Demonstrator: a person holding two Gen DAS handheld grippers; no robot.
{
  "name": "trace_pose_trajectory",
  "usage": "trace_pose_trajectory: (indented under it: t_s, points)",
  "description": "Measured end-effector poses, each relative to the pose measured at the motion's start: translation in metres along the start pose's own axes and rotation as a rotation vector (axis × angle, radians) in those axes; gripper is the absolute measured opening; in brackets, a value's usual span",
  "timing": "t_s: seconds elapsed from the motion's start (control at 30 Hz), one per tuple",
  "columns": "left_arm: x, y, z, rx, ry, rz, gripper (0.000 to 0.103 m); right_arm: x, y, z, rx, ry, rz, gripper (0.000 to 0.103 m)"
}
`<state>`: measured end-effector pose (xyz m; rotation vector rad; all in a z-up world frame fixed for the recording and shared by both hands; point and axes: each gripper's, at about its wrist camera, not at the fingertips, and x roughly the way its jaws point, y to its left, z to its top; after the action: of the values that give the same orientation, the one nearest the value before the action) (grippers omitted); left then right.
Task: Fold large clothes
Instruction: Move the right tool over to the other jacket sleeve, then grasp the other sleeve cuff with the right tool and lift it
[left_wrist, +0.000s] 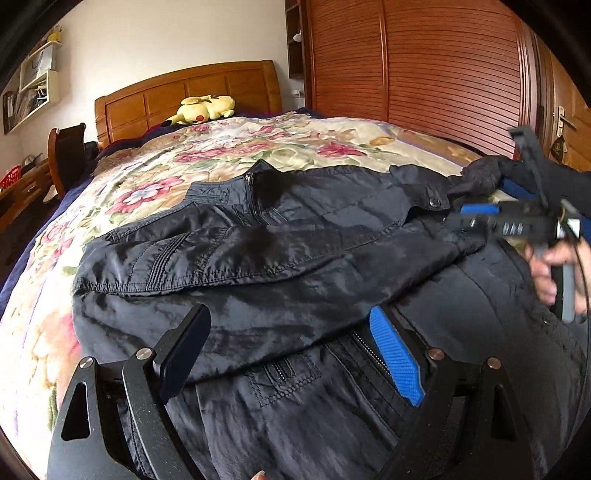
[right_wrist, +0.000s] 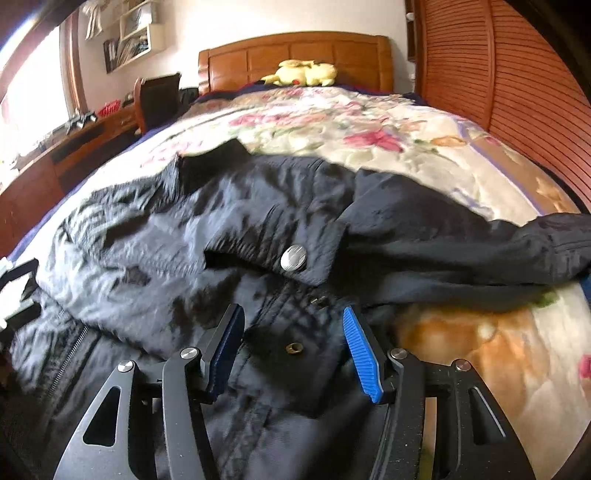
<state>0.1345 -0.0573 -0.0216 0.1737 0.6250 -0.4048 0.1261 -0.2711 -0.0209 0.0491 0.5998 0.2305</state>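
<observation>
Through my left wrist camera, the black jacket lies spread on the floral bedspread, its long axis running left to right across the bed, collar toward the headboard. One sleeve is folded across the chest. My left hand-held gripper hovers over the near hem with its jaws wide apart and nothing between them. At the far right, my right hand-held gripper sits by the other sleeve's cuff. Through my right wrist camera, that gripper's jaws stand partly open over a buttonhole tab, clamping nothing I can see; the snap button and the unfolded right sleeve lie just beyond, trailing rightward. I judge my right hand nearer that sleeve. Open bedspread lies beyond the collar; the wardrobe flanks the right.
</observation>
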Motion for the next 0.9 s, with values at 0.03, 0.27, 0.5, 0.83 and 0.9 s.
trace_pose_trajectory:
  t_s: [0.03, 0.27, 0.5, 0.83, 0.9]
  points:
    - [0.0, 0.001, -0.001, -0.003, 0.003, -0.002, 0.089, -0.005, -0.004, 0.002, -0.007, -0.014, -0.02, 0.058]
    - [0.006, 0.001, -0.004, 0.0, 0.029, -0.004, 0.089, -0.015, -0.083, 0.037, 0.047, -0.03, -0.179, 0.063]
    - [0.008, -0.001, -0.005, 0.007, 0.035, -0.002, 0.089, 0.005, -0.15, 0.047, 0.152, 0.048, -0.308, 0.063]
    - [0.009, 0.0, -0.005, 0.009, 0.038, -0.003, 0.089, 0.031, -0.172, 0.028, 0.265, 0.105, -0.372, 0.063]
    - [0.009, 0.0, -0.005, 0.009, 0.037, -0.003, 0.089, 0.04, -0.176, 0.03, 0.285, 0.116, -0.373, 0.063]
